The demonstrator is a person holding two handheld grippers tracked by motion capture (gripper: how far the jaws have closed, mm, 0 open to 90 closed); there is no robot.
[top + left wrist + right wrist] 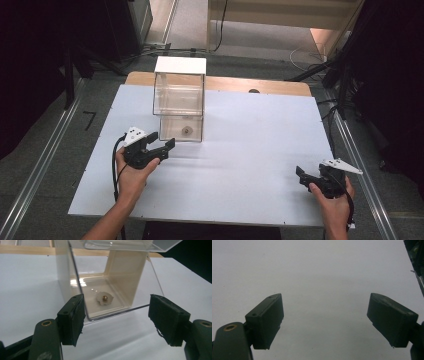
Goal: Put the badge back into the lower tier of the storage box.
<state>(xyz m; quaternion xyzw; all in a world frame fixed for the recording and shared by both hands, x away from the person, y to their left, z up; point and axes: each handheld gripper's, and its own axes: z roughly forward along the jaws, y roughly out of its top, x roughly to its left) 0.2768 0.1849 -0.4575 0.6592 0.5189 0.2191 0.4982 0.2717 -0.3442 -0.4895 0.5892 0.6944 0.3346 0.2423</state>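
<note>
A clear plastic box (pixel 179 105) with a white lid stands at the far middle-left of the white table (pixel 240 150). Its open front faces me, and a small pale piece with a dark round centre (pixel 104 298) lies on the box's cream floor (pixel 100 295); in the high view the small piece (pixel 186 131) sits low in the box. My left gripper (pixel 162 144) is open just in front of the box's lower left corner, jaws wide, nothing between them. My right gripper (pixel 306 176) is open low over bare table at the near right, holding nothing.
A wooden strip (pixel 270 86) runs along the table's far edge. Metal rails (pixel 45 155) flank the table on the floor, and cables (pixel 305 57) lie beyond the far side. Dark curtains (pixel 390 75) stand left and right.
</note>
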